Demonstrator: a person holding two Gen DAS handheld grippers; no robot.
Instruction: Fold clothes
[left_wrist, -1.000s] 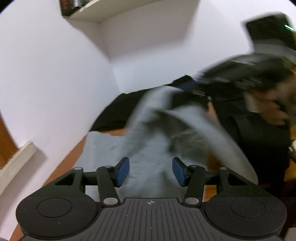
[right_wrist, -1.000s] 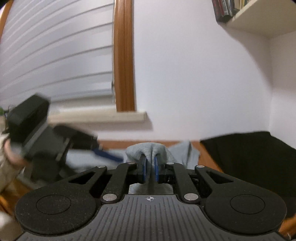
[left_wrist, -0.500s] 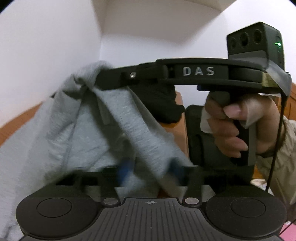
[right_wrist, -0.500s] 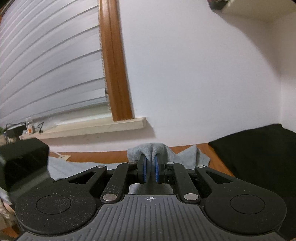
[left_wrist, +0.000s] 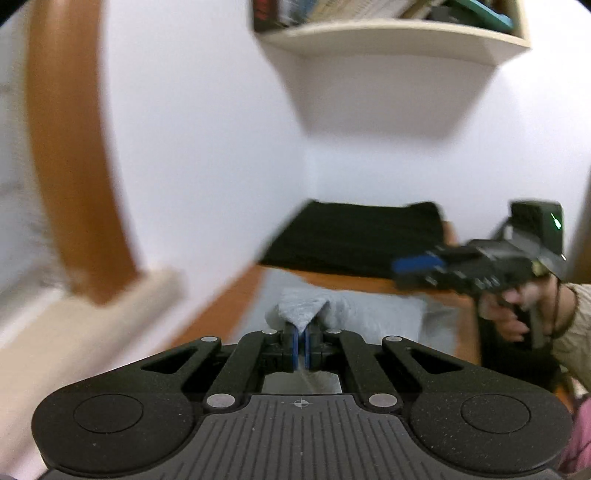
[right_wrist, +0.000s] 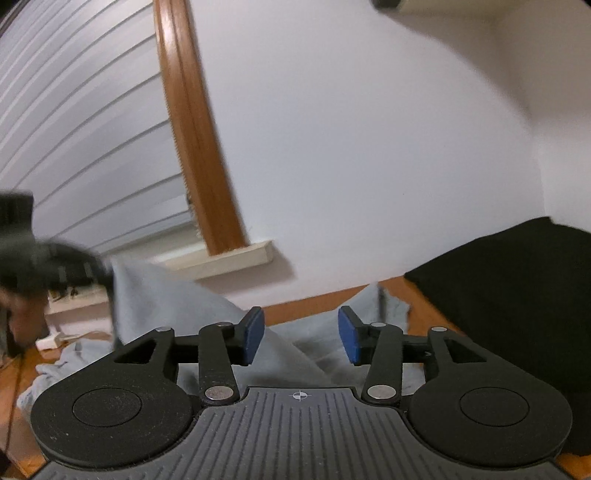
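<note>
My left gripper (left_wrist: 301, 341): jaws clenched on a fold of the grey garment (left_wrist: 373, 314) | my right gripper (right_wrist: 301, 334): jaws released, nothing between them | the garment lies on the orange tabletop (left_wrist: 354, 282), one part lifted at left | black cloth (right_wrist: 517, 280) lies far right on the tabletop.

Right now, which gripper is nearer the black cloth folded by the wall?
Right. The right gripper hangs open over the grey garment with the black cloth close alongside. The left gripper pinches grey fabric, the cloth farther ahead.
</note>
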